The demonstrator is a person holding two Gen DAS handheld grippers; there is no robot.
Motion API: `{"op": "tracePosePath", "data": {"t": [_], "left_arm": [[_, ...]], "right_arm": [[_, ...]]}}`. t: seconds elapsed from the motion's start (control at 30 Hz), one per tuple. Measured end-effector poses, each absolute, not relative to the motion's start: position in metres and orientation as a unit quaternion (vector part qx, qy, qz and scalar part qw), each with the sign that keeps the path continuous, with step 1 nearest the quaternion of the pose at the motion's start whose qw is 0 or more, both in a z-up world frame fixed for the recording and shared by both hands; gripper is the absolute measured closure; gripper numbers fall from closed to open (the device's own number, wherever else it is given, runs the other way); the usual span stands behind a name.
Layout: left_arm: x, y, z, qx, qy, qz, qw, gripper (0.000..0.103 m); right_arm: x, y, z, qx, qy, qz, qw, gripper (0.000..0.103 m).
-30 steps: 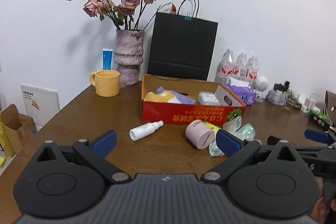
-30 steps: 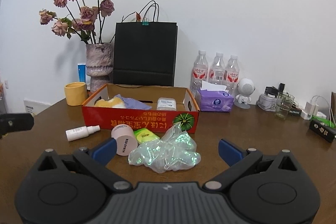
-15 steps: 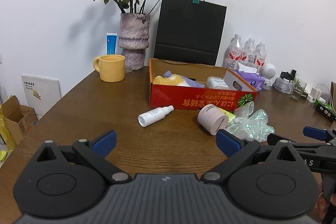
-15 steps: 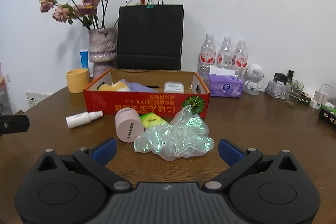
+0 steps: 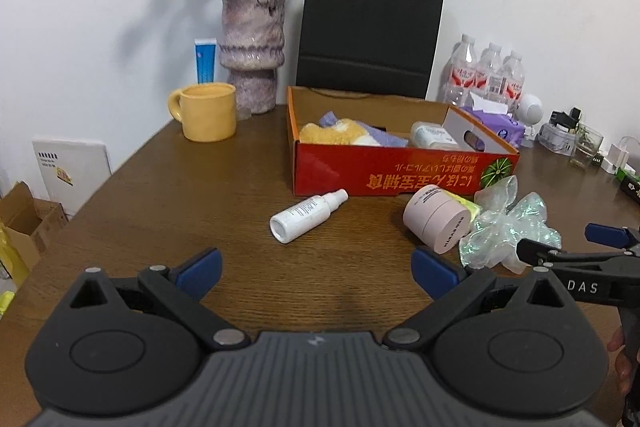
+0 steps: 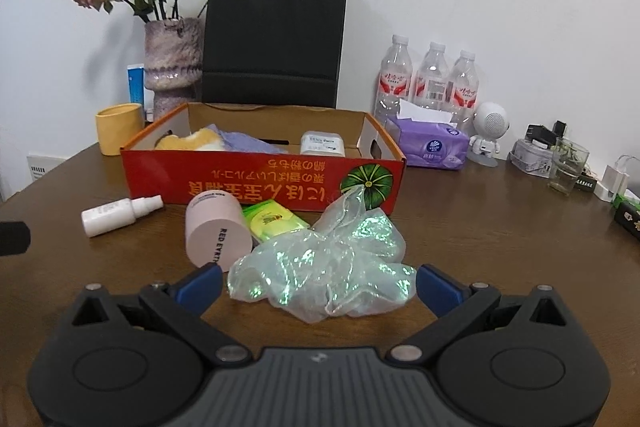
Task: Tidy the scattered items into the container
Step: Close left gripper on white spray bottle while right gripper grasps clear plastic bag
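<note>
The right gripper point(image 6: 318, 283) is spread wide and empty, its blue pads flanking the near edge of the crumpled iridescent film point(image 6: 324, 267) on the wooden table point(image 6: 480, 227); the left gripper point(image 5: 316, 267) is likewise wide open and holds nothing, low over bare wood short of the white spray bottle point(image 5: 306, 215). The film looks feather-light and soft, so a pinch through its bunched middle should gather it, though it may slip or trail. Beside it the pink jar point(image 6: 218, 231) lies on its side, rigid and smooth, likely to roll; it is best squeezed across the barrel. The green packet point(image 6: 272, 223) is wedged between jar and film, flat and pliable. The bottle is light and hard; grip mid-body. Behind all four stands the red cardboard box point(image 6: 260, 183), already holding a few things.
</note>
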State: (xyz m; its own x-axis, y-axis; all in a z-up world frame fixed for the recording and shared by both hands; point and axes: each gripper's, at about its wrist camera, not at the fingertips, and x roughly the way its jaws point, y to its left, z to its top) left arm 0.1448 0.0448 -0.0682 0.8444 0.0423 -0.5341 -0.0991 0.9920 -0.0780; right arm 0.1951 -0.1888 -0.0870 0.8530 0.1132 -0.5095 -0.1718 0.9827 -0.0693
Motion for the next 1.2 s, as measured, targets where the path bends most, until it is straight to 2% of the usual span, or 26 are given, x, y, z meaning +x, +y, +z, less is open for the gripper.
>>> {"op": "tracePosePath", "data": {"t": [0.6, 0.77, 0.83, 0.9, 0.97, 1.0, 1.07, 1.1, 1.13, 1.17, 1.2], "left_arm": [[0.258, 0.06, -0.102, -0.032, 0.339, 0.043, 0.939, 0.0], [0.278, 0.067, -0.118, -0.03, 0.353, 0.038, 0.934, 0.009], [0.282, 0.069, -0.123, -0.032, 0.354, 0.033, 0.934, 0.016], [0.285, 0.07, -0.127, -0.033, 0.352, 0.031, 0.935, 0.019], [0.287, 0.069, -0.128, -0.033, 0.347, 0.03, 0.937, 0.023], [0.287, 0.069, -0.128, -0.03, 0.343, 0.031, 0.938, 0.026], [0.286, 0.067, -0.129, -0.022, 0.337, 0.033, 0.941, 0.039], [0.285, 0.066, -0.129, -0.017, 0.333, 0.034, 0.942, 0.042], [0.284, 0.065, -0.129, -0.014, 0.33, 0.036, 0.943, 0.05], [0.283, 0.064, -0.129, -0.011, 0.327, 0.037, 0.944, 0.051], [0.282, 0.063, -0.129, -0.007, 0.326, 0.037, 0.945, 0.052]], "right_arm": [[0.271, -0.187, -0.114, -0.063, 0.32, 0.071, 0.943, 0.0], [0.282, -0.194, -0.118, -0.028, 0.318, 0.073, 0.945, 0.003], [0.284, -0.195, -0.119, -0.02, 0.317, 0.074, 0.945, 0.009], [0.285, -0.195, -0.121, -0.019, 0.318, 0.075, 0.945, 0.01], [0.285, -0.193, -0.122, -0.02, 0.319, 0.076, 0.944, 0.017], [0.286, -0.192, -0.123, -0.021, 0.321, 0.079, 0.944, 0.022], [0.286, -0.19, -0.126, -0.021, 0.324, 0.082, 0.942, 0.033], [0.286, -0.19, -0.127, -0.022, 0.324, 0.082, 0.942, 0.041], [0.286, -0.19, -0.128, -0.023, 0.325, 0.082, 0.942, 0.048], [0.286, -0.19, -0.129, -0.022, 0.321, 0.081, 0.943, 0.05], [0.285, -0.191, -0.13, -0.023, 0.313, 0.082, 0.946, 0.057]]}}
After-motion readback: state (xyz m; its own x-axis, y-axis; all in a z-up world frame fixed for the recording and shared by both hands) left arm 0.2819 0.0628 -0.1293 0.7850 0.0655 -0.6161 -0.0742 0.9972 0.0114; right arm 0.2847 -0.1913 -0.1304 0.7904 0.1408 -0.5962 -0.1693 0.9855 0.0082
